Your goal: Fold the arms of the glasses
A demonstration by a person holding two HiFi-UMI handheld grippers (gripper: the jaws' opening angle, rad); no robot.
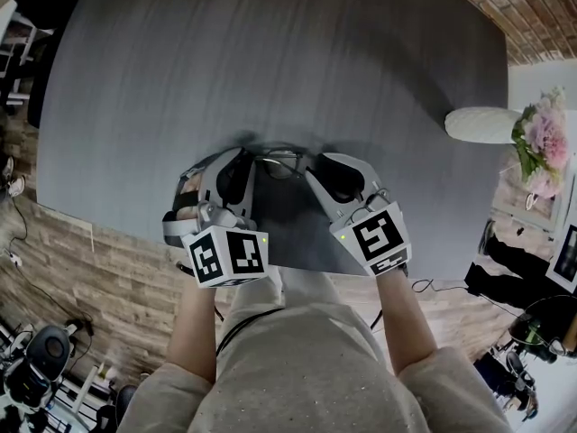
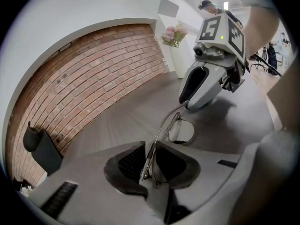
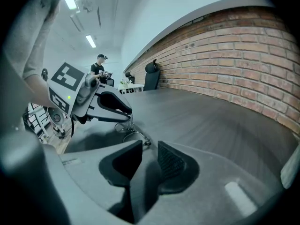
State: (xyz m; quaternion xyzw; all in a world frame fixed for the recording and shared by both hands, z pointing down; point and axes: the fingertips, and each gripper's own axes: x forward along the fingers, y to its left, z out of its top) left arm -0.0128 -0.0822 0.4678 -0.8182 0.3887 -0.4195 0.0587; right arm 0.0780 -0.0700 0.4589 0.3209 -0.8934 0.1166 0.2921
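Observation:
Thin metal-framed glasses point(image 1: 280, 162) lie between my two grippers near the front edge of the grey table point(image 1: 270, 52). My left gripper point(image 2: 149, 164) is shut on one end of the frame, where an arm meets it; a lens point(image 2: 182, 132) shows just beyond the pads. In the head view that gripper point(image 1: 239, 173) is at the glasses' left. My right gripper point(image 3: 150, 159) stands open with nothing between its pads; the glasses point(image 3: 133, 134) lie just ahead of its left jaw. From the left gripper view, the right gripper point(image 2: 188, 103) hovers over the frame's far end.
A white vase point(image 1: 482, 124) with pink flowers point(image 1: 543, 142) stands at the table's right edge. A brick wall point(image 3: 243, 46) runs along the far side. A dark chair back point(image 2: 41, 147) stands at the table's end. A person point(image 3: 99, 67) stands far off.

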